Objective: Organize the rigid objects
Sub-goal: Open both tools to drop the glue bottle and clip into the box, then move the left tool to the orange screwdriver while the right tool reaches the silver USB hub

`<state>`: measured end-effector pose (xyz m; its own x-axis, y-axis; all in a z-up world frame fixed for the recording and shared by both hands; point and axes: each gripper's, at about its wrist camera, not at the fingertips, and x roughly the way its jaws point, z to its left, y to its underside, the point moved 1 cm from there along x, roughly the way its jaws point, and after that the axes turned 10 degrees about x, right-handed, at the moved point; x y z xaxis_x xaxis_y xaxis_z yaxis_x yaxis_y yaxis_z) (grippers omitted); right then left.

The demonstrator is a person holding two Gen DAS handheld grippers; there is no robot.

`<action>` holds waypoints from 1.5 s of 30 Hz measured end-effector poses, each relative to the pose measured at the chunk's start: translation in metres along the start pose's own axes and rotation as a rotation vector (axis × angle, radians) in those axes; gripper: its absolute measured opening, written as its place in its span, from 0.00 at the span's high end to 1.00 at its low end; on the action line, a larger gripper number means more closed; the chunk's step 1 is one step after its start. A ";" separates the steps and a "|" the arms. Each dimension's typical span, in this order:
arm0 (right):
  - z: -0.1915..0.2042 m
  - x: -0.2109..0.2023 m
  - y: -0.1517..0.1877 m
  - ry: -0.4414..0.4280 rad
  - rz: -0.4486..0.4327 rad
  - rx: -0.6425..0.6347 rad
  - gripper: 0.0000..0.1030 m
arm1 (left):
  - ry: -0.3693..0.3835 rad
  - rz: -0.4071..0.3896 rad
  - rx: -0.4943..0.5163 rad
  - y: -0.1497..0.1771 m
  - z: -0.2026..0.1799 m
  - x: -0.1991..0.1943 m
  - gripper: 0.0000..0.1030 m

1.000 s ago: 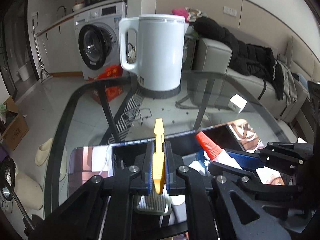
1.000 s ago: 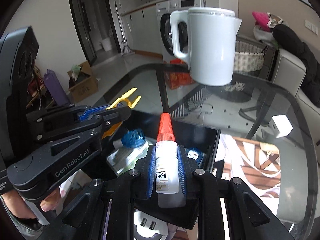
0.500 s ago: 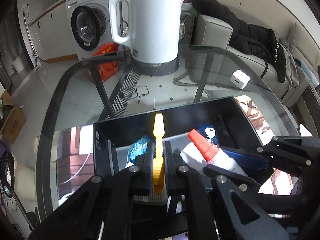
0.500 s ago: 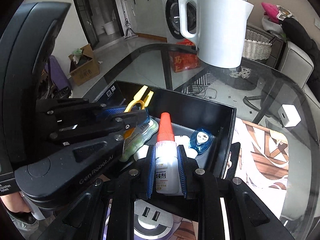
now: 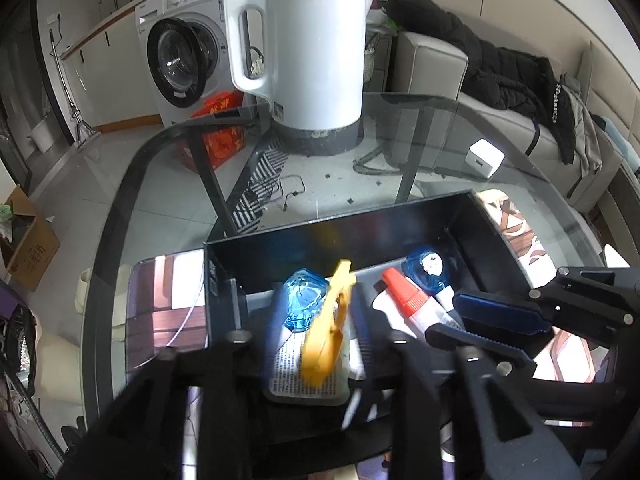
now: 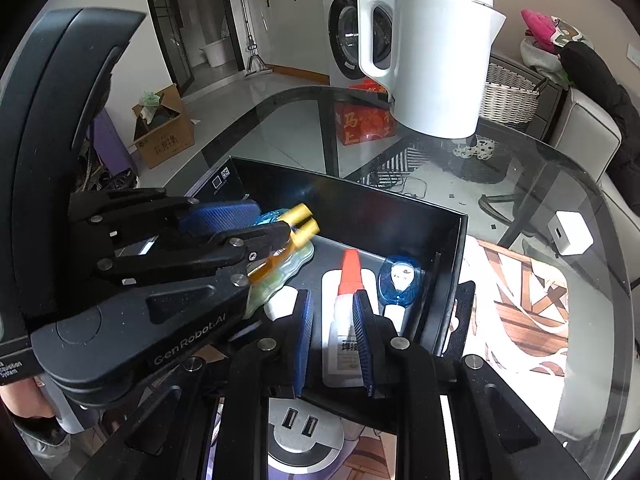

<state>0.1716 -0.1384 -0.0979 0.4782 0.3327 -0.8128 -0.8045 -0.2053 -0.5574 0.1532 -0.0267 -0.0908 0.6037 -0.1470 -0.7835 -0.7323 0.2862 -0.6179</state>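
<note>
A black box point(image 5: 328, 236) point(image 6: 444, 216) stands on the glass table. My left gripper point(image 5: 318, 324) point(image 6: 256, 222) is open over its left part; a yellow clip point(image 5: 328, 328) point(image 6: 296, 226) lies loose between the fingers, tilted, over a blue packaged item point(image 5: 304, 300). My right gripper point(image 6: 332, 312) point(image 5: 476, 320) is open inside the box; a white glue bottle with a red cap point(image 6: 346, 308) point(image 5: 408, 300) lies between its fingers. A blue correction tape point(image 6: 400, 280) point(image 5: 426, 268) lies at the right.
A white kettle point(image 5: 312, 52) point(image 6: 436, 60) stands at the table's far side. A white charger cube point(image 5: 486, 158) point(image 6: 572, 232) sits on the glass to the right. A round USB socket point(image 6: 300, 428) lies in front of the box.
Both grippers lowered into the box and opened. The yellow clip and the glue bottle were let go; the clip tipped sideways, the bottle lies in the box.
</note>
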 end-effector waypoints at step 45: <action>-0.043 -0.048 0.073 -0.017 0.052 0.043 0.54 | 0.136 0.137 0.062 0.067 -0.050 -0.021 0.75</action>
<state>0.1049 -0.2085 -0.1073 0.4299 0.3385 -0.8370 -0.8423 -0.1834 -0.5068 0.0757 -0.0516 -0.1186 0.4489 -0.2282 -0.8640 -0.7813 0.3690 -0.5034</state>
